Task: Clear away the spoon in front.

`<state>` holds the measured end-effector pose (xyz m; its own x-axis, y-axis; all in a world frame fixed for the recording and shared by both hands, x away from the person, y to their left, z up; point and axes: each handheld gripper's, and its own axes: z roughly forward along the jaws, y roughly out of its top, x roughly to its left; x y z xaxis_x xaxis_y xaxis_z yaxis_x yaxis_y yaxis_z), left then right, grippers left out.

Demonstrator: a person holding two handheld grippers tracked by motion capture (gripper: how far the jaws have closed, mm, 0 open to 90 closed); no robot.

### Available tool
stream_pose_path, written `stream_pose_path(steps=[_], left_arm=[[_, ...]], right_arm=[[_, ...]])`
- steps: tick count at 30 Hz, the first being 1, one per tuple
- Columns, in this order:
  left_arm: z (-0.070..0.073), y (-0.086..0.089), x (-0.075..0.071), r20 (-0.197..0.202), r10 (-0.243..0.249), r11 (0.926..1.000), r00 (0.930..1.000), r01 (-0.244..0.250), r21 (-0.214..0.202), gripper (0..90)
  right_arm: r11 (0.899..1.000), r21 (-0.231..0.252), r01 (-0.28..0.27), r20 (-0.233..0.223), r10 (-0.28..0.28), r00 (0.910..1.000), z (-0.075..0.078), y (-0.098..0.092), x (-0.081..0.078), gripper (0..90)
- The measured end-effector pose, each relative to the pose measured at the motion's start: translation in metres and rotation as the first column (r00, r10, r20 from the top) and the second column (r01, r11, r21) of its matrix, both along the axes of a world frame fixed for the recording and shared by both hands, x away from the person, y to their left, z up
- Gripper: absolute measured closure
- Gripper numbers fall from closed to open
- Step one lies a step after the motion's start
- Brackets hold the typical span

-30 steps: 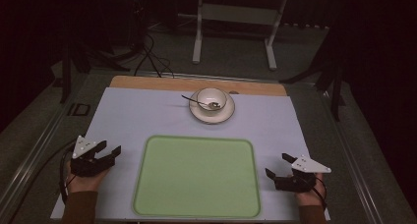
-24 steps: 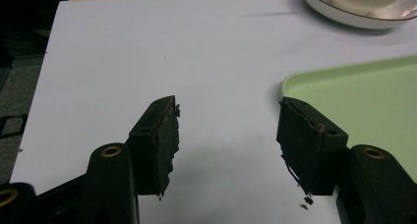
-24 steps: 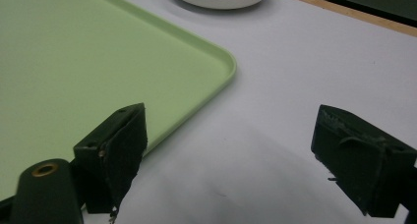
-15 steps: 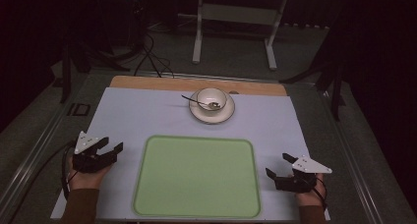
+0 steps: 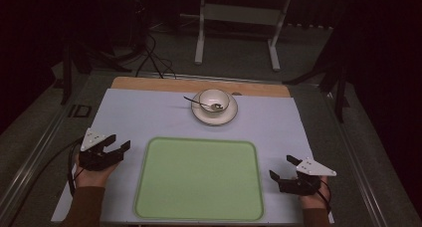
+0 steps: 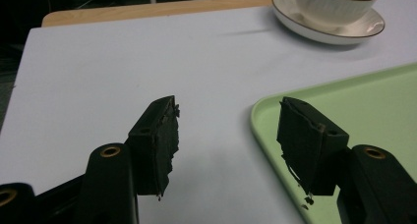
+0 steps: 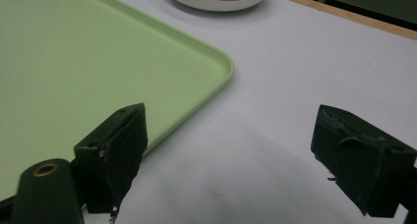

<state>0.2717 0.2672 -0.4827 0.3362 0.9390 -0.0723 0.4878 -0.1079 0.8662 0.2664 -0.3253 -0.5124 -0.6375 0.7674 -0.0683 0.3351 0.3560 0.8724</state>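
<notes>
A white cup stands on a white saucer at the far middle of the table, and a spoon rests in the cup with its handle pointing left. A pale green tray lies bare at the near middle. My left gripper sits open just left of the tray, nothing between its jaws. In the left gripper view the left gripper spans the tray's corner, the cup beyond. My right gripper is open right of the tray. The right gripper hovers over bare mat beside the tray.
A pale mat covers the table, with a wooden strip along its far edge. A metal frame and cables stand on the dark floor beyond. Bare mat lies between tray and saucer.
The left gripper has crept slightly forward and toward the tray. The right gripper, cup and tray have stayed put.
</notes>
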Motion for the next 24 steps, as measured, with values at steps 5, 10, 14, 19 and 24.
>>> stream_pose_path(steps=[5,10,14,19,24], left_arm=[[0.006,-0.008,0.004,0.009,-0.021,0.9998,0.9997,0.021,0.004,40.4],[0.014,-0.014,0.011,0.019,-0.038,0.9992,0.9991,0.038,0.006,40.3],[0.021,-0.021,0.016,0.027,-0.058,0.9983,0.998,0.058,0.005,40.2],[0.026,-0.033,0.024,0.032,-0.085,0.9963,0.9959,0.084,0.018,39.9],[0.03,-0.043,0.031,0.03,-0.107,0.9941,0.9939,0.106,0.025,39.7]], right_arm=[[1.0,0.0,-0.002,0.003,0.002,1.0,0.0,0.0,0.0,13.6],[1.0,-0.001,0.0,-0.001,0.0,1.0,0.0,0.0,0.0,13.6],[1.0,0.0,-0.001,-0.001,0.001,1.0,0.0,0.0,0.0,13.6],[1.0,-0.001,-0.001,-0.002,0.001,1.0,0.0,0.0,0.0,13.6],[1.0,-0.001,0.0,-0.002,0.0,1.0,0.0,-0.001,0.001,13.6]])
